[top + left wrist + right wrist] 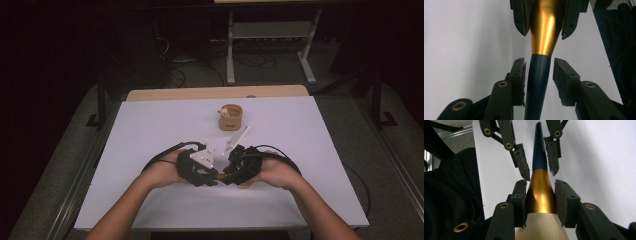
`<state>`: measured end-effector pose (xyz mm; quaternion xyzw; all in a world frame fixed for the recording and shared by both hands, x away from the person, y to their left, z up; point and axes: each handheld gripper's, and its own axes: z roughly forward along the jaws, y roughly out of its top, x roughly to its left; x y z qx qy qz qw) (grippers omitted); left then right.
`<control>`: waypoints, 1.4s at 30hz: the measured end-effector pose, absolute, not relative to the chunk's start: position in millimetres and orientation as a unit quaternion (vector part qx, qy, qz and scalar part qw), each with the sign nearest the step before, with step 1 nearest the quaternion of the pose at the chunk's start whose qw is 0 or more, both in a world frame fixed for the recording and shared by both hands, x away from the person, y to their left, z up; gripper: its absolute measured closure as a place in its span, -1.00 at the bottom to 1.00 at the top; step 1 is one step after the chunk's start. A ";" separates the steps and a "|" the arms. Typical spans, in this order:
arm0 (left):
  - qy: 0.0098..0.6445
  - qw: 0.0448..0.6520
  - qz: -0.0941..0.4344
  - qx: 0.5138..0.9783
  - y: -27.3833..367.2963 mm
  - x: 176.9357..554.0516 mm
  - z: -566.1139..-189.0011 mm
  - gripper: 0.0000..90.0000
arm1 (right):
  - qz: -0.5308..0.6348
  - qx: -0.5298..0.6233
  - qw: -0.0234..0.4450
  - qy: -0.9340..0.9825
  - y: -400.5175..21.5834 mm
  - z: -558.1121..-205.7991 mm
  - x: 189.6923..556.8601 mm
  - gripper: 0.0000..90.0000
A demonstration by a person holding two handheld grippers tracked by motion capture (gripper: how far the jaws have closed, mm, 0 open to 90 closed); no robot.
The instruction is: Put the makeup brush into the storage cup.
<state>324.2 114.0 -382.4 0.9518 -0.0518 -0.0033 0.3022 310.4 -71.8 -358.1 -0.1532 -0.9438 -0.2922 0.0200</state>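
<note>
Both forearms come in low and meet over the white table (150, 130), the left gripper (200, 167) and right gripper (240, 167) facing each other nose to nose. Between them runs one long tapered piece (540, 192), pale wood at the thick end, then a gold band, then a dark blue tip. From the right gripper view, its own jaws sit against the gold band, pinching it just ahead of the wood. From the left gripper view, that claw's jaws are spread to either side of the blue tip (537, 80), with daylight on the right side, so nothing is clamped there yet. My guess is the right claw steadies the piece so the left can close on the narrow end. Well beyond both claws, further up the table, stands a small wooden cup (230, 117) with something pale in it that I cannot make out
</note>
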 end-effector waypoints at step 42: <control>-0.048 0.277 -0.013 0.959 113.3 323.0 -381.5 0.65 | -0.347 -0.144 0.057 -0.925 -82.8 -364.0 321.4 -0.17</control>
